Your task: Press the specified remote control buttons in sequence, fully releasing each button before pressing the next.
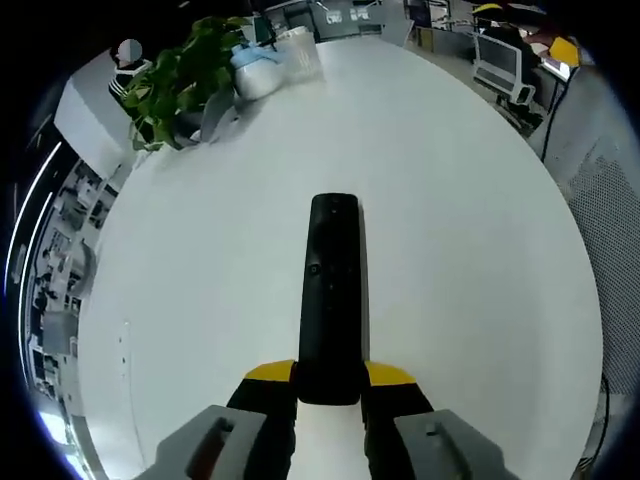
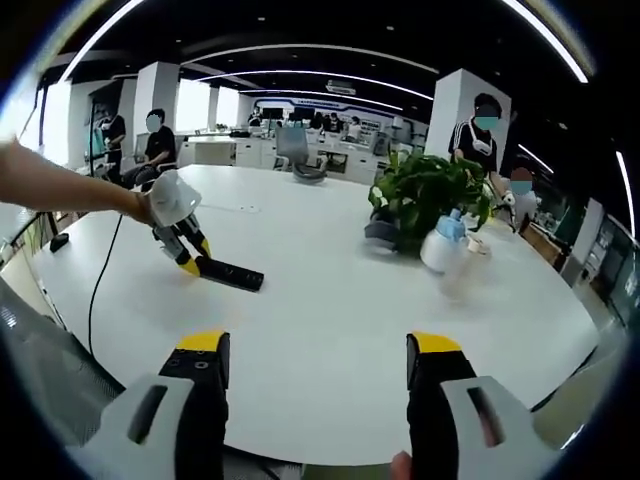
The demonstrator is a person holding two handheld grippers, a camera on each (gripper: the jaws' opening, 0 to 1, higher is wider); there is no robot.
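A long black remote control (image 1: 331, 290) lies lengthwise above the white table (image 1: 460, 230), its near end held between my left gripper's (image 1: 330, 376) yellow-tipped jaws, which are shut on it. In the right gripper view that same remote (image 2: 229, 273) sticks out from the left gripper (image 2: 186, 252), held by a person's arm reaching in from the left. My right gripper (image 2: 318, 352) stands open near the table's front edge, with nothing between its yellow-tipped fingers and well apart from the remote.
A potted green plant (image 2: 428, 200) with a white-and-blue spray bottle (image 2: 444, 243) beside it stands at the far right of the round white table (image 2: 330, 300). The plant (image 1: 180, 80) and bottle (image 1: 255, 70) sit at the table's far edge. Several people are behind.
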